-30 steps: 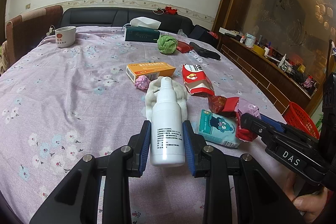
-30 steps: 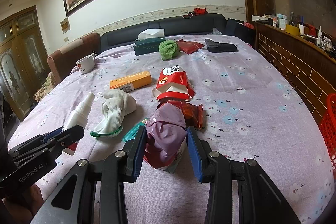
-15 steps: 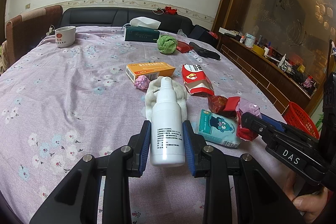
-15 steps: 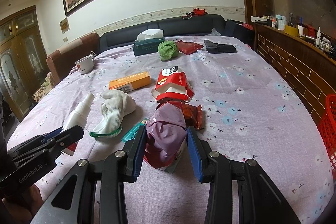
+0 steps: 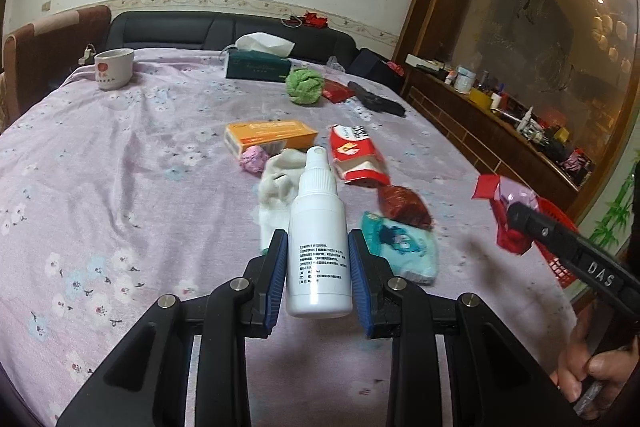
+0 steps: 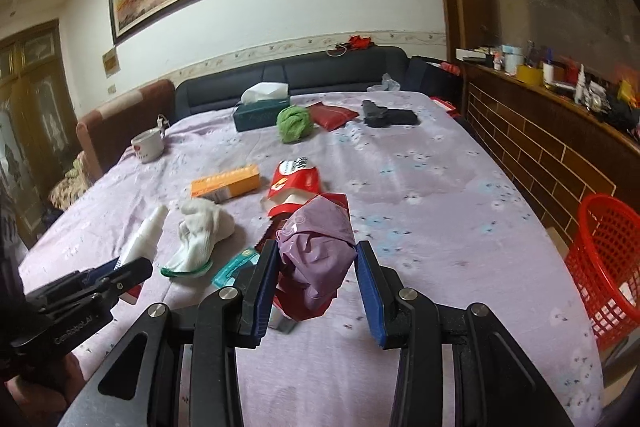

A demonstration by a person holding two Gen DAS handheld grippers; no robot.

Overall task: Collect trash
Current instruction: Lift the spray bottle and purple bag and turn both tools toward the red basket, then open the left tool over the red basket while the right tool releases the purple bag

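Note:
My left gripper (image 5: 318, 259) is shut on a white spray bottle (image 5: 318, 247), held low over the purple tablecloth. My right gripper (image 6: 316, 267) is shut on a crumpled purple and red wrapper (image 6: 316, 247) and holds it lifted above the table; it also shows in the left wrist view (image 5: 506, 215), off the table's right side. A red basket (image 6: 608, 259) stands beyond the table's right edge. On the cloth lie a red snack bag (image 5: 356, 155), a dark red wrapper (image 5: 402, 203), a teal packet (image 5: 400, 247) and a small pink wad (image 5: 254, 159).
A white sock (image 5: 276, 187), an orange box (image 5: 270, 135), a green cloth ball (image 5: 304, 87), a tissue box (image 5: 258, 65), a cup (image 5: 114, 69) and a black object (image 5: 376, 99) lie on the table. A brick-faced counter (image 6: 540, 147) runs along the right.
My right gripper has lifted the purple and red wrapper off the table and moved it right toward the red basket. My left gripper still holds the spray bottle in place.

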